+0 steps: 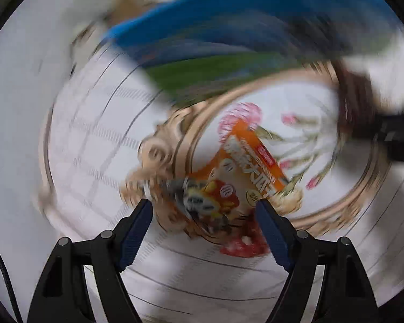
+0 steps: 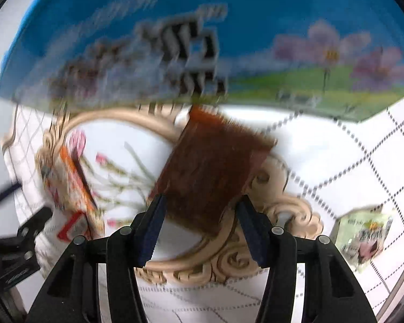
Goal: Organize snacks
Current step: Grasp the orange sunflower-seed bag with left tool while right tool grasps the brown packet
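Blue-padded jaws on our left gripper (image 1: 203,210) stand spread, with an orange snack packet (image 1: 237,172) lying between and just beyond the tips; the blur keeps us from telling whether the pads touch it, so we call the tool released. That packet rests on a white plate (image 1: 304,113) with a tan scrolled rim and pink flower sprigs, tilted so that its long edge runs from about seven o'clock toward one o'clock. Our right gripper (image 2: 202,210) likewise has its jaws parted, a brown packet (image 2: 212,167) sitting in the gap at twelve o'clock, and again we cannot tell if either pad presses on it. In the right wrist view the brown packet lies across the plate's rim at the right side of the plate, while the orange packet shows at nine o'clock near the opposite rim, well apart from it, with the left gripper's black frame just beside it at eight o'clock. Beyond the plate, from ten to two o'clock, stands a large blue box (image 2: 202,40) printed with pink blossoms and green grass. A small pale green packet (image 2: 363,231) lies on the white quilted tablecloth (image 2: 350,156) at four o'clock, off the plate.
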